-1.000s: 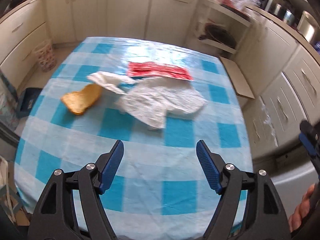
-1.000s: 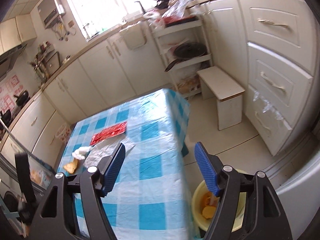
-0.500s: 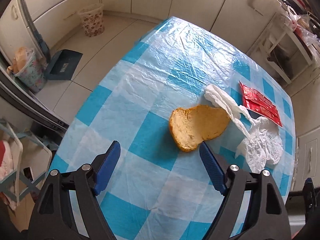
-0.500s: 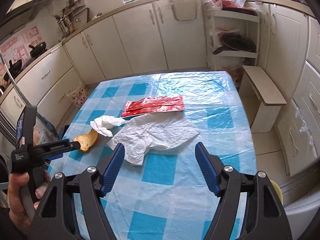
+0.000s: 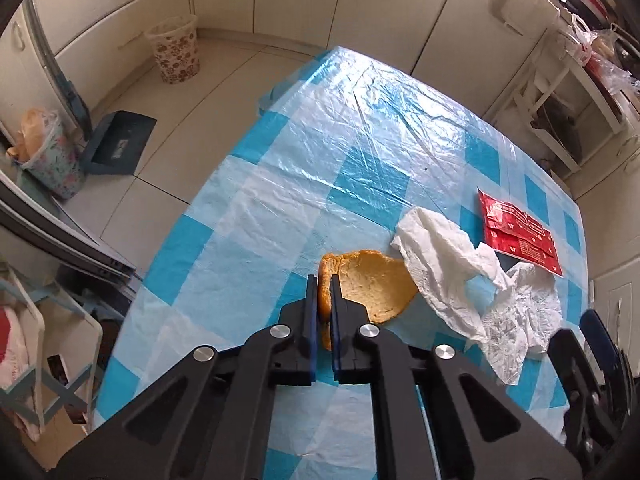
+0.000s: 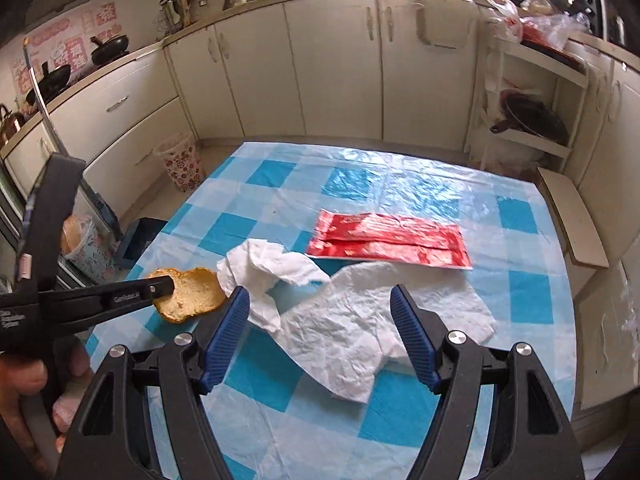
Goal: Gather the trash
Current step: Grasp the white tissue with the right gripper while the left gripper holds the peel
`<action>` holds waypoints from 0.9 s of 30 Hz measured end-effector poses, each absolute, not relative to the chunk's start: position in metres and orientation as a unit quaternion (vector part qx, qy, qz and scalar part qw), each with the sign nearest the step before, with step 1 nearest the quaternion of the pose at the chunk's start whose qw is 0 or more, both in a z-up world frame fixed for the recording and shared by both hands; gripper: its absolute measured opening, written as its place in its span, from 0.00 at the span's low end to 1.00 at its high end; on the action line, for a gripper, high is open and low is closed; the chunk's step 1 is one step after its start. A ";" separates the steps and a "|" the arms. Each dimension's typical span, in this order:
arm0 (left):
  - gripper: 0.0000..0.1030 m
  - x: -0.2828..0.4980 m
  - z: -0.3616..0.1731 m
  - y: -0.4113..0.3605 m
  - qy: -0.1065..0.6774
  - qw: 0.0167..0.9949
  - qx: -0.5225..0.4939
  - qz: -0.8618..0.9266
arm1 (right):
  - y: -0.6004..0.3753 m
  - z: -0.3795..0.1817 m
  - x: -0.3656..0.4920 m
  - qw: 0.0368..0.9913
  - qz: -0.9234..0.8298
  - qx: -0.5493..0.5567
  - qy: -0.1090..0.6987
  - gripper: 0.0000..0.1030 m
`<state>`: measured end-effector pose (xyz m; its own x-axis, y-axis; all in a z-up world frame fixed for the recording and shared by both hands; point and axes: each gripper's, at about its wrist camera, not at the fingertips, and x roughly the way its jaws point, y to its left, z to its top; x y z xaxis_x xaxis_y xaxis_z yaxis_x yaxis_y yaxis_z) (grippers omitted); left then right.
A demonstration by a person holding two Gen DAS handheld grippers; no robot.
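While the left gripper (image 5: 324,300) has its fingers clamped on the bread slice (image 5: 372,288) at the surface's (image 5: 320,168) left side, the right gripper (image 6: 320,320) hovers with fingers apart above the white wrapper (image 6: 360,328).

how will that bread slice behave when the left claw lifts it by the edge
The bread slice is probably light and soft. Held only at its crust edge by the left claw, it may sag or tear. The pinch likely dents it.
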<state>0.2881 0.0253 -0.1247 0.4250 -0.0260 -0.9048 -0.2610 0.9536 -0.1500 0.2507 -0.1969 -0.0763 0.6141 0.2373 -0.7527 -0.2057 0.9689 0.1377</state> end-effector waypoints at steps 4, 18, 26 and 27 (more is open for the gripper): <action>0.05 0.276 -0.115 0.050 0.525 0.836 -0.137 0.086 | -0.167 -0.085 0.269 0.894 0.149 -0.008 0.423 0.68; 0.05 0.267 -0.120 0.091 0.541 0.824 -0.136 0.103 | -0.080 -0.125 0.276 0.846 0.247 -0.075 0.468 0.58; 0.05 0.263 -0.114 0.078 0.538 0.828 -0.128 0.086 | -0.095 -0.115 0.274 0.848 0.240 -0.069 0.468 0.09; 0.05 0.262 -0.111 0.075 0.536 0.831 -0.125 0.082 | -0.101 -0.110 0.273 0.852 0.236 -0.065 0.463 0.09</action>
<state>0.2618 0.0753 -0.1114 0.4121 0.0018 -0.9111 -0.2705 0.9552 -0.1204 0.2725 -0.1010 -0.1098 0.4604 0.3414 -0.8194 -0.4623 0.8802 0.1070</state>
